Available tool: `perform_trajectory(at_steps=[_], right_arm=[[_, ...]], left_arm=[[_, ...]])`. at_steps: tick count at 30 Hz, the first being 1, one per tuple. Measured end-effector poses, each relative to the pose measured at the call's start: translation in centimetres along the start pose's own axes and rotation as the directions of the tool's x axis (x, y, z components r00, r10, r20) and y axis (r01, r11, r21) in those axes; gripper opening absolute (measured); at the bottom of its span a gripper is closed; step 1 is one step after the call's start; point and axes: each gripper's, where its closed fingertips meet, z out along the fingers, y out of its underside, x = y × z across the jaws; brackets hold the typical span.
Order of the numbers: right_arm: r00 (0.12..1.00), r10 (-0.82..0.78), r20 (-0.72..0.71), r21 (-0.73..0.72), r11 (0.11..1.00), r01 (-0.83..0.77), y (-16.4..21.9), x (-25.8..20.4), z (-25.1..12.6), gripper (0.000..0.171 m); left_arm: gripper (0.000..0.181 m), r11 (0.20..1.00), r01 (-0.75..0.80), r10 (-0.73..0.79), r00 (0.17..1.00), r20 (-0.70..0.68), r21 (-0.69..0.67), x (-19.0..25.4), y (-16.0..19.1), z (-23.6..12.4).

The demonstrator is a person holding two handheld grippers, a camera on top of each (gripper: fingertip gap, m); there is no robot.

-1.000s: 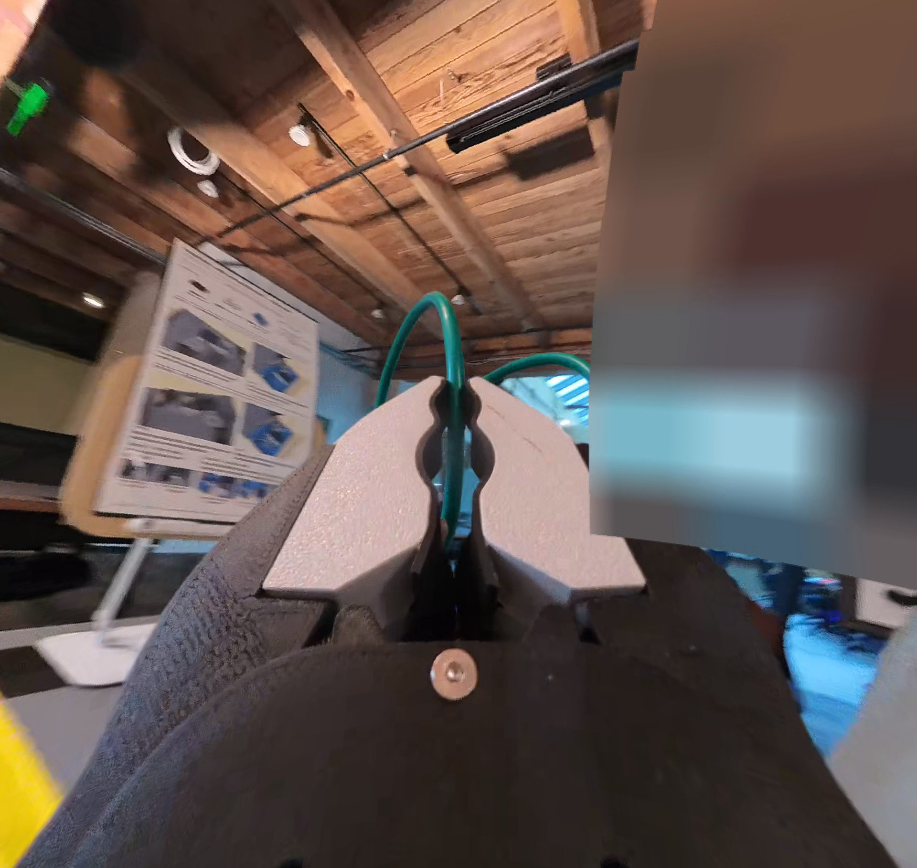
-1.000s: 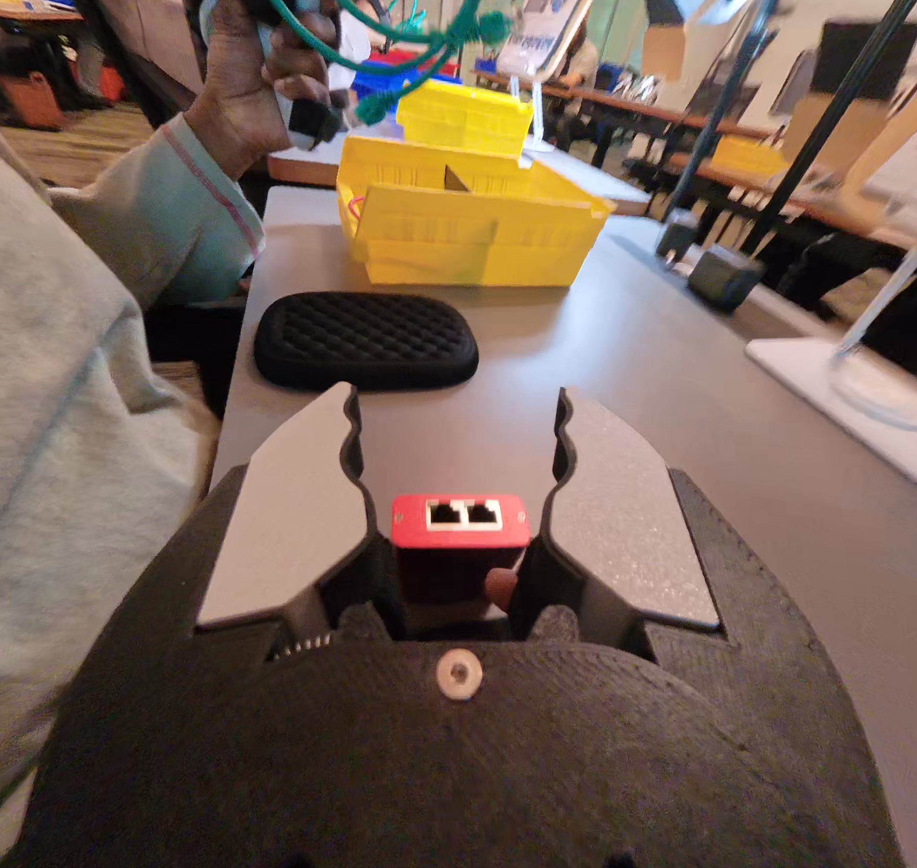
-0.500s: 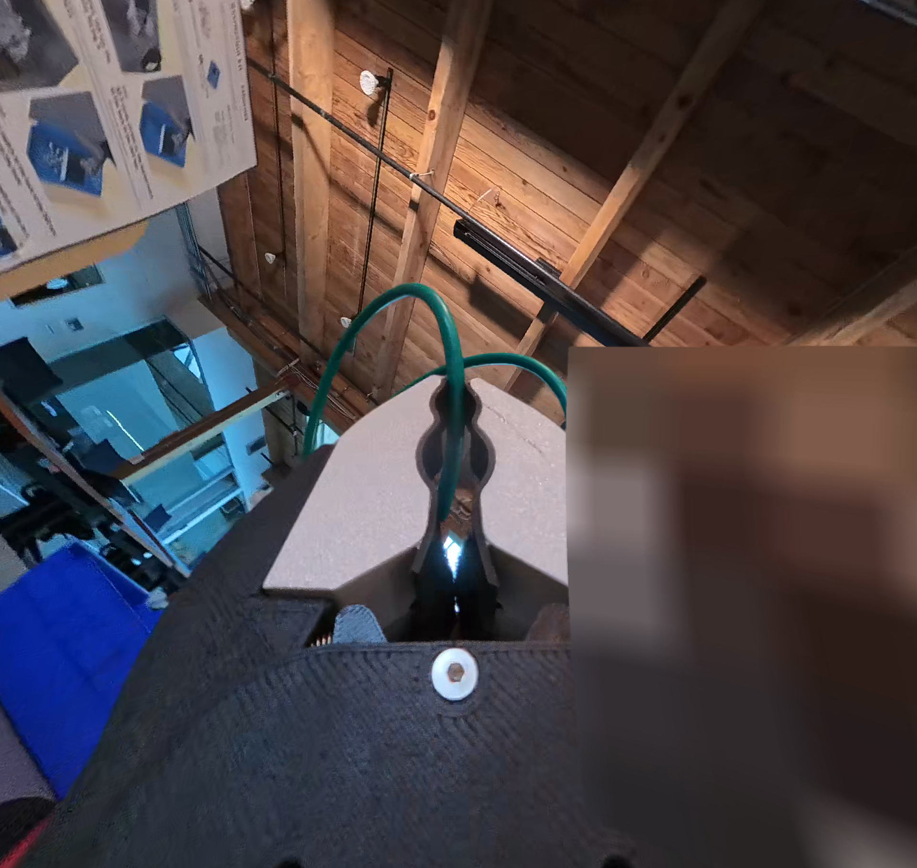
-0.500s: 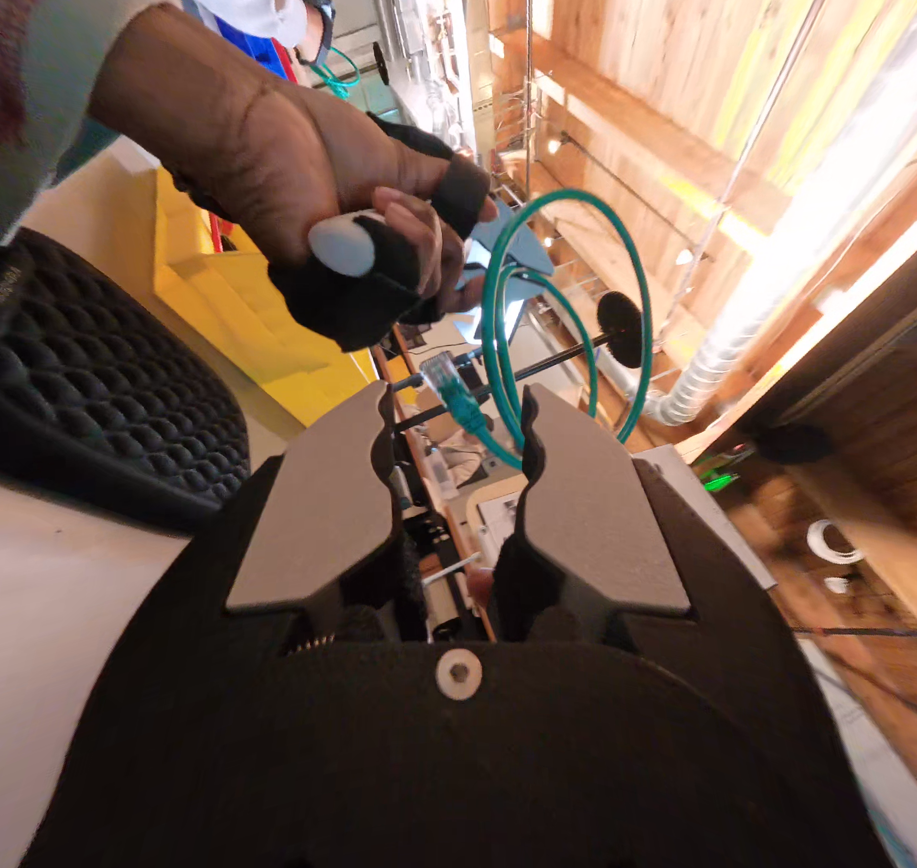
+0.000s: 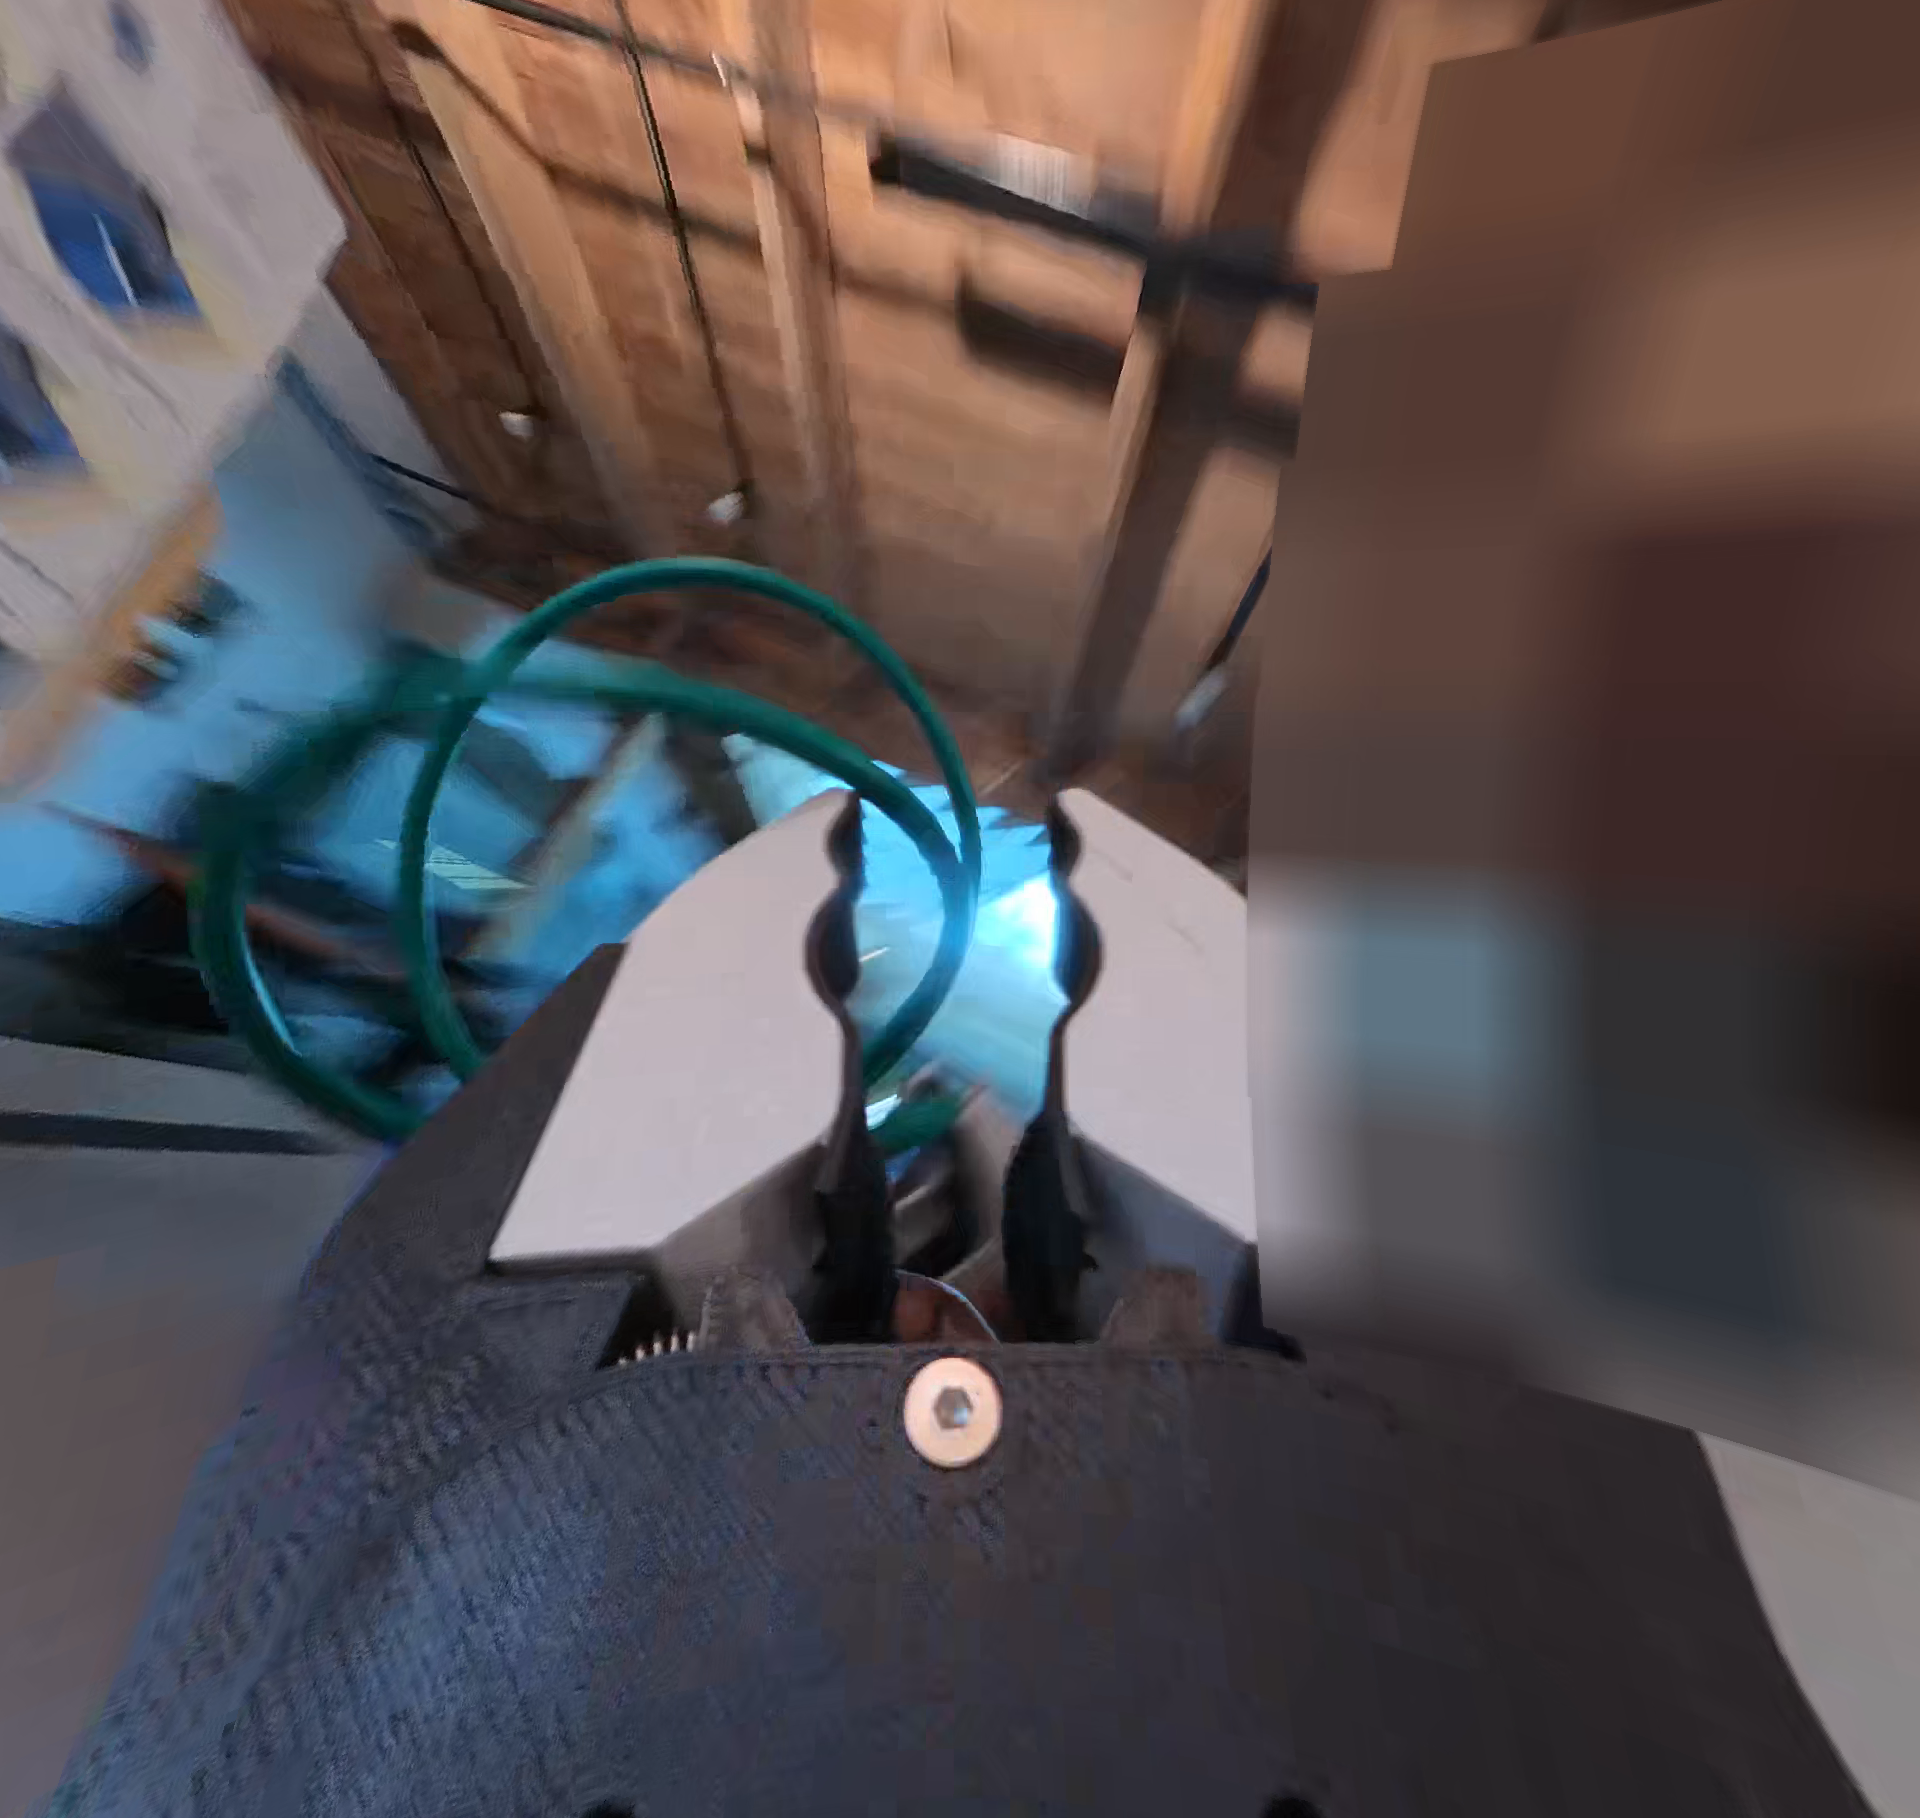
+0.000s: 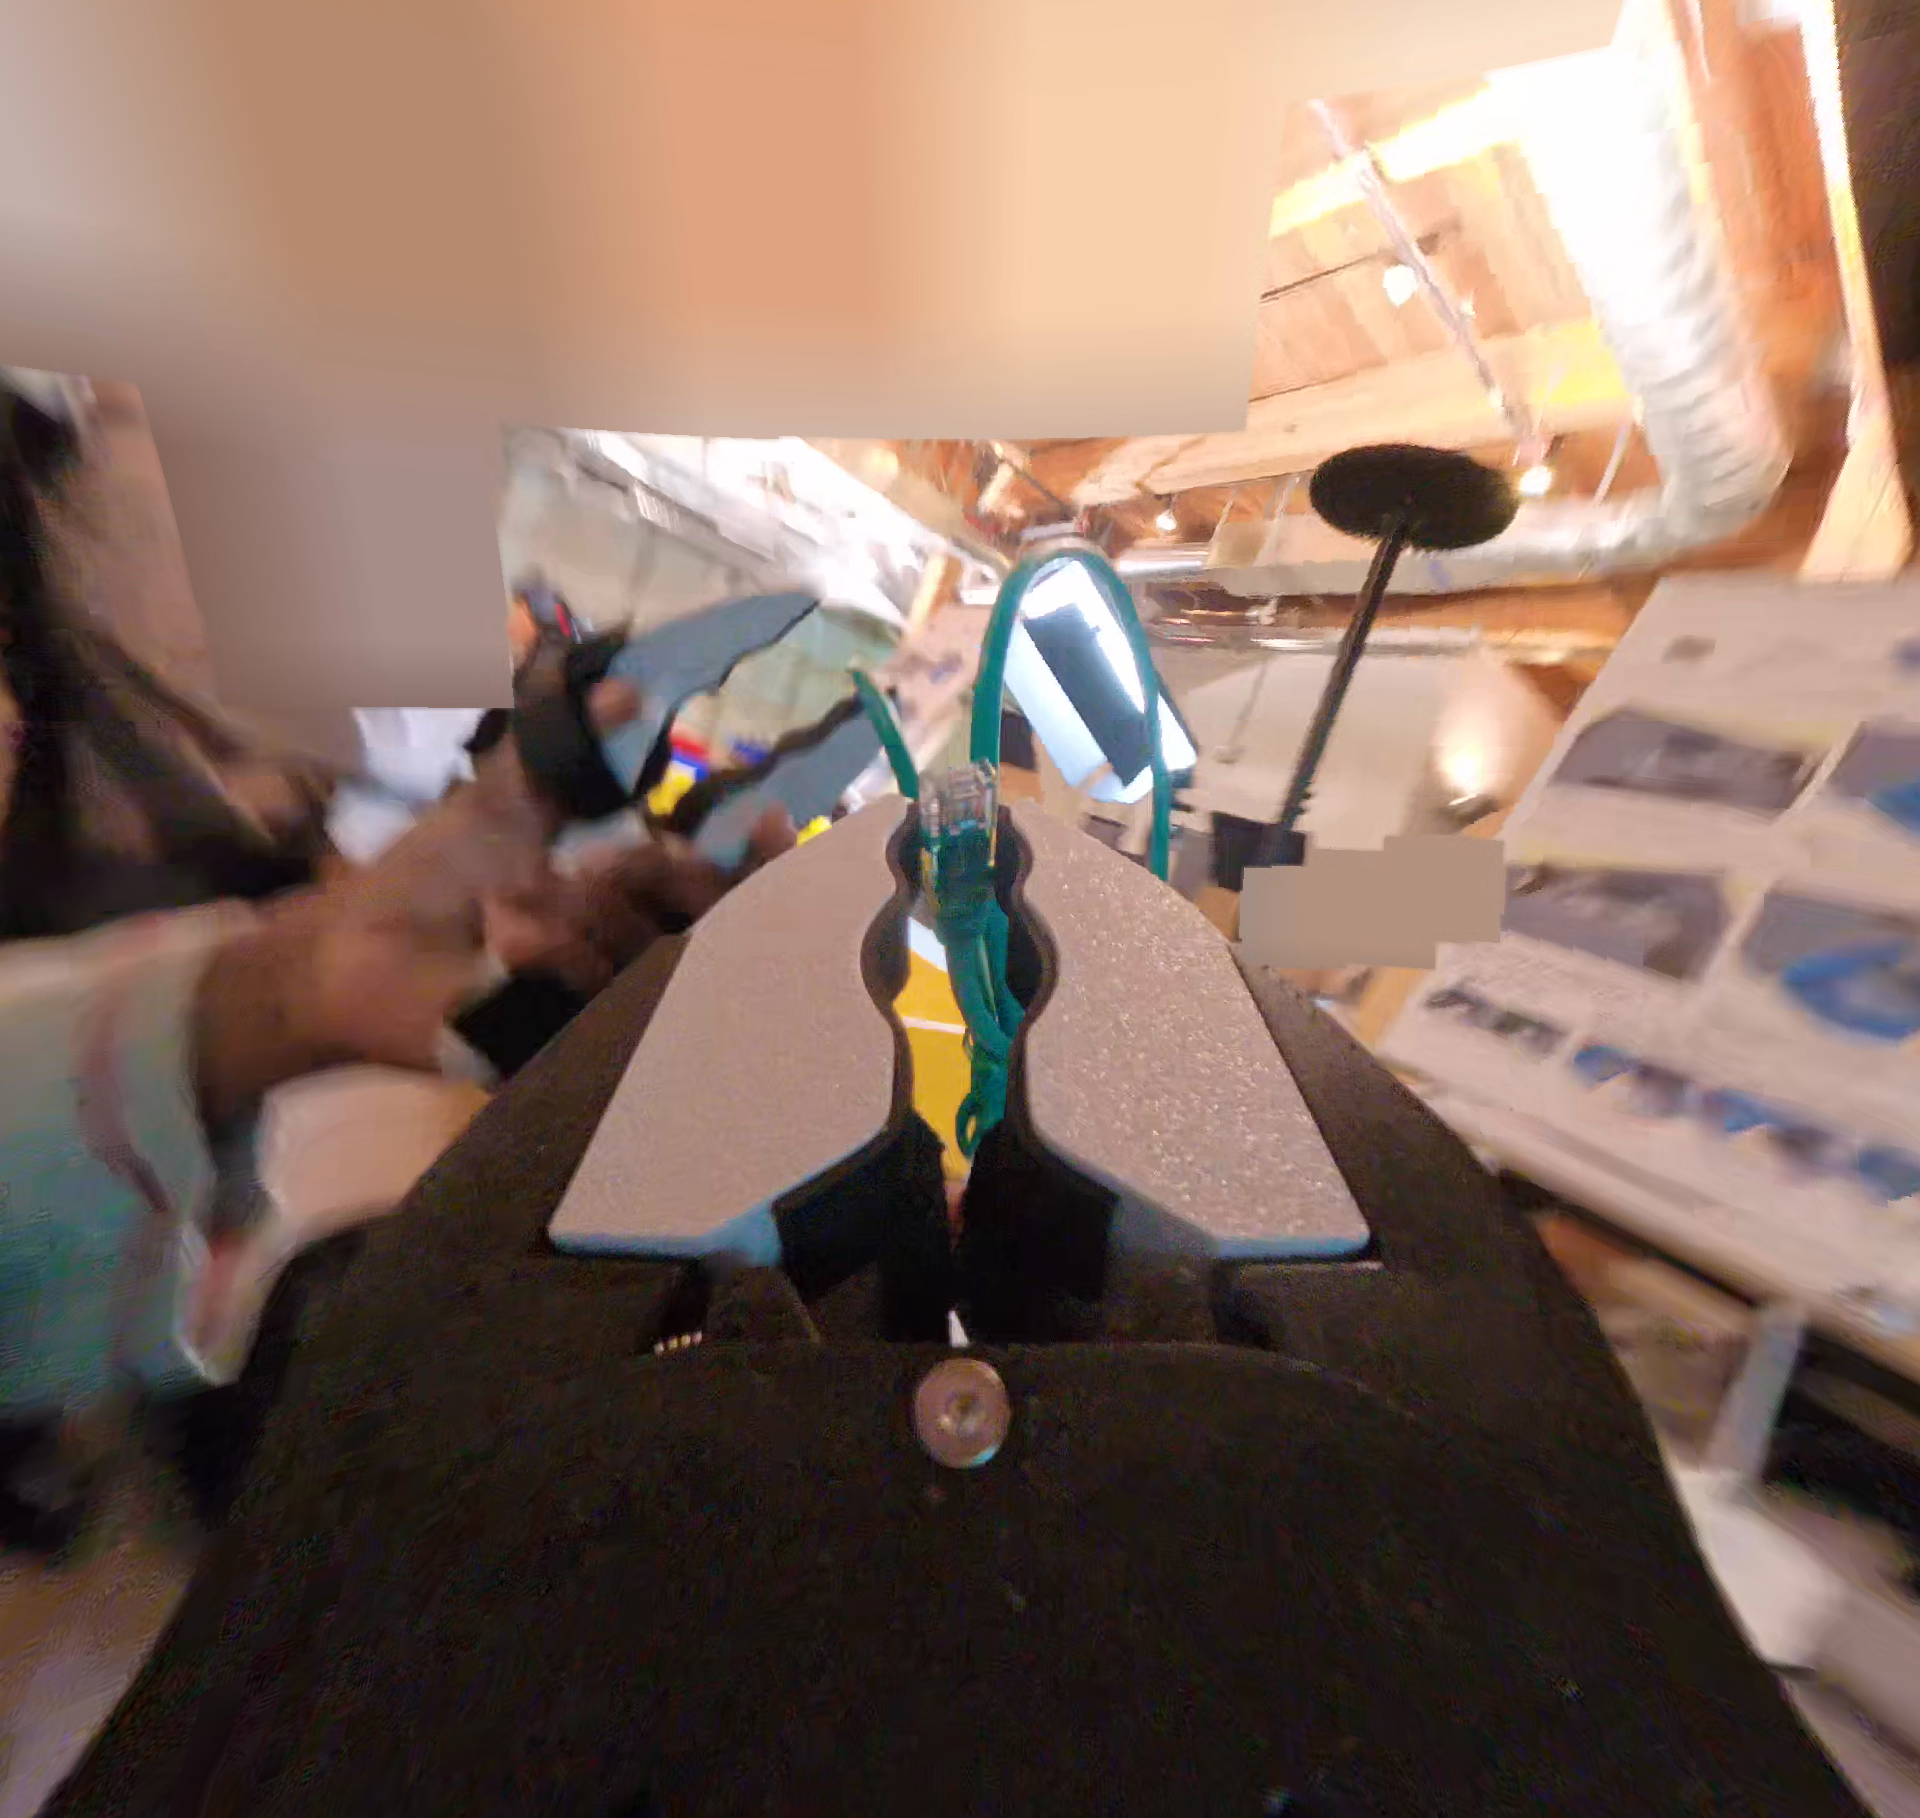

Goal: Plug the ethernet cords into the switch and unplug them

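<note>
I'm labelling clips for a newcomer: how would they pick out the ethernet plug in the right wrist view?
Start at the right gripper, the two grey jaws rising from the black body at bottom centre. Between their tips sits the green ethernet cord, bunched and pinched there. The plug is the small clear connector at the cord's top end, unlike the plain green loops behind.

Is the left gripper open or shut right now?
Open. In its own view the left gripper shows a clear gap between its fingertips, and the green cord loops beyond them, not pinched.

Warm glare, heavy motion blur, fisheye edges
</note>
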Motion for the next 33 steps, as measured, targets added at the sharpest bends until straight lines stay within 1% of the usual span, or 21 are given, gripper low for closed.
perform_trajectory(at_steps=[1,2,3,4,5,6,7,8,9,12,15,16,17,19,22,24,26,28,30,31,33], right_arm=[[0.988,0.151,-0.008,0.051,0.987,-0.15,-0.4,0.7,-0.1,0.013],[0.956,0.295,-0.01,0.101,0.951,-0.292,-0.5,1.4,-0.2,0.013],[0.909,0.417,-0.009,0.143,0.9,-0.412,-0.5,2.0,-0.3,0.013],[0.858,0.514,-0.014,0.172,0.846,-0.504,-0.1,2.5,-0.3,0.013],[0.812,0.584,-0.02,0.188,0.8,-0.57,0.4,2.8,-0.3,0.013],[0.772,0.636,-0.019,0.198,0.759,-0.62,1.0,2.9,-0.1,0.013],[0.736,0.677,-0.014,0.207,0.722,-0.66,1.4,2.8,0.0,0.013],[0.703,0.711,-0.004,0.217,0.687,-0.693,1.7,2.7,0.2,0.013],[0.671,0.741,0.01,0.226,0.652,-0.724,1.9,2.5,0.4,0.013],[0.607,0.794,0.035,0.233,0.584,-0.778,2.3,2.2,0.7,0.013],[0.596,0.802,0.04,0.218,0.575,-0.788,2.4,1.7,1.0,0.012],[0.603,0.797,0.03,0.214,0.584,-0.783,2.5,1.6,1.0,0.012],[0.613,0.79,0.029,0.209,0.595,-0.776,2.5,1.6,1.0,0.012],[0.632,0.774,0.044,0.161,0.619,-0.769,2.7,1.3,1.0,0.021],[0.698,0.705,0.125,0.006,0.703,-0.711,2.8,-0.2,0.7,0.033],[0.784,0.595,0.175,-0.105,0.803,-0.586,3.0,-1.3,0.2,0.041],[0.892,0.402,0.206,-0.218,0.908,-0.359,3.8,-2.3,-0.3,0.051],[0.951,0.141,0.276,-0.276,0.959,-0.062,4.3,-3.5,-0.4,0.054],[0.931,-0.041,0.362,-0.273,0.951,0.148,4.3,-5.0,-0.1,0.053],[0.911,-0.056,0.41,-0.268,0.947,0.179,4.1,-6.0,0.1,0.051],[0.875,0.045,0.483,-0.304,0.945,0.119,4.3,-7.9,0.4,0.046]], left_arm=[[0.036,0.985,-0.16,0.162,0.987,0.014,-0.064,0.2,0.5,0.0],[0.038,0.935,-0.332,0.337,0.941,0.017,-0.125,0.6,1.0,0.0],[0.04,0.849,-0.497,0.507,0.862,0.012,-0.181,0.9,1.5,0.0],[0.04,0.729,-0.644,0.66,0.751,-0.01,-0.233,1.2,2.2,0.1],[0.041,0.585,-0.762,0.781,0.621,-0.06,-0.278,1.6,3.3,0.2],[0.04,0.441,-0.837,0.859,0.498,-0.118,-0.323,1.7,4.6,0.3],[0.04,0.32,-0.87,0.895,0.407,-0.181,-0.374,1.4,6.1,0.4],[0.041,0.24,-0.87,0.903,0.363,-0.231,-0.432,0.8,7.6,0.4],[0.043,0.196,-0.852,0.897,0.356,-0.263,-0.486,0.0,8.9,0.3],[0.041,0.135,-0.795,0.899,0.349,-0.263,-0.592,-2.4,10.7,-0.1],[0.03,0.043,-0.739,0.908,0.31,-0.282,-0.672,-4.4,11.5,-0.9],[0.02,0.024,-0.735,0.9,0.311,-0.306,-0.677,-4.4,11.7,-1.2],[0.012,0.029,-0.726,0.894,0.326,-0.308,-0.687,-4.4,11.8,-1.3],[0.008,0.062,-0.691,0.882,0.376,-0.284,-0.72,-4.5,11.2,-1.6],[0.006,0.192,-0.602,0.809,0.545,-0.222,-0.775,-3.7,9.4,-2.7],[0.005,0.232,-0.536,0.763,0.618,-0.19,-0.812,-3.0,7.9,-3.7],[0.006,0.201,-0.491,0.706,0.673,-0.223,-0.847,-2.2,7.5,-5.4],[0.006,0.147,-0.474,0.655,0.704,-0.273,-0.868,-1.5,7.8,-6.8],[0.005,0.089,-0.468,0.609,0.724,-0.323,-0.879,-0.9,8.3,-7.9],[0.005,0.061,-0.466,0.595,0.727,-0.343,-0.883,-0.7,8.6,-8.3],[0.005,0.005,-0.473,0.573,0.723,-0.385,-0.881,-0.5,9.4,-9.0]])
